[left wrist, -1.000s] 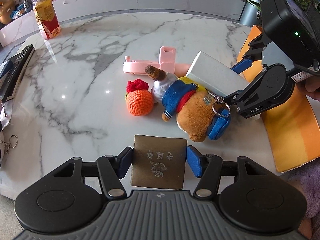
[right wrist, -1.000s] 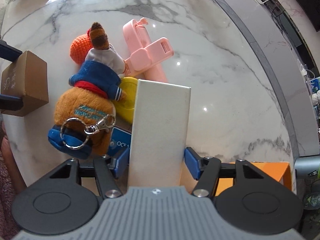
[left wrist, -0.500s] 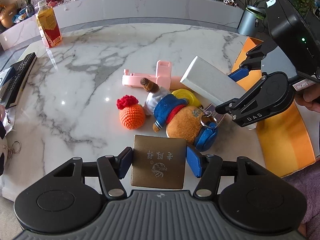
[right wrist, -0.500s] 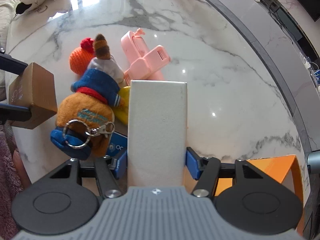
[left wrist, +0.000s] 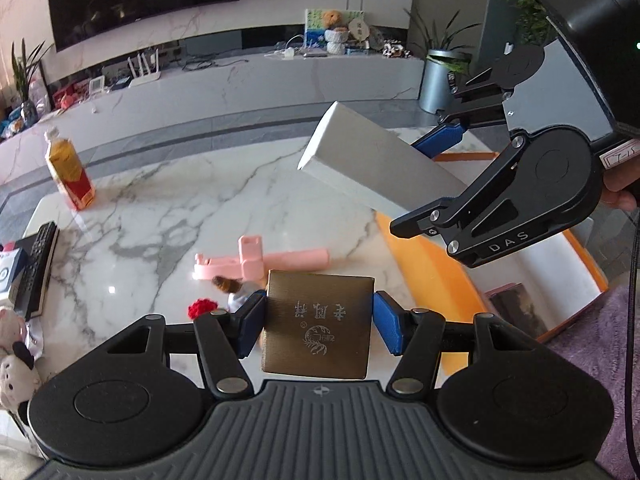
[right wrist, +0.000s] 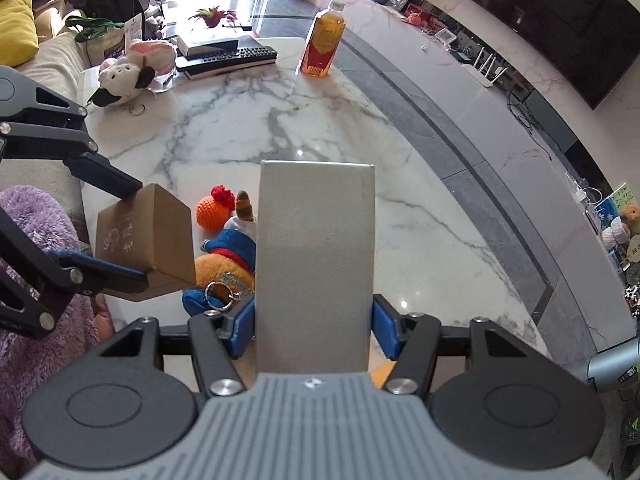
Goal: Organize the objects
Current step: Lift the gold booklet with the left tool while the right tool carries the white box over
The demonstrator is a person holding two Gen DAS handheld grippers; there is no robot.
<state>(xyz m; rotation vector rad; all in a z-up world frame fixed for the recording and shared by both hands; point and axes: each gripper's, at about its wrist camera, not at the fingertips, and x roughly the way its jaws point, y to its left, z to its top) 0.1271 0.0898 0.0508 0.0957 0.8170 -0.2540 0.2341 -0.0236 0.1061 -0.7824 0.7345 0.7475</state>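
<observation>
My left gripper (left wrist: 318, 326) is shut on a small brown box (left wrist: 318, 324) with printed characters, held above the marble table; it also shows in the right wrist view (right wrist: 146, 244). My right gripper (right wrist: 314, 328) is shut on a long white box (right wrist: 314, 264), lifted high and tilted, seen in the left wrist view (left wrist: 372, 166). Below lie a plush bear (right wrist: 228, 268) in a blue top, an orange crochet ball (right wrist: 212, 212) and a pink holder (left wrist: 256, 262).
An orange tray (left wrist: 432, 272) with a white inside lies at the table's right edge. A drink bottle (right wrist: 324, 40), a remote (right wrist: 228, 58), books and a cow plush (right wrist: 124, 82) stand at the far end. A purple fuzzy cloth (right wrist: 36, 216) is at the near side.
Both grippers have risen well above the table with their boxes. The toys and pink holder stay on the table, now seen lower and farther below.
</observation>
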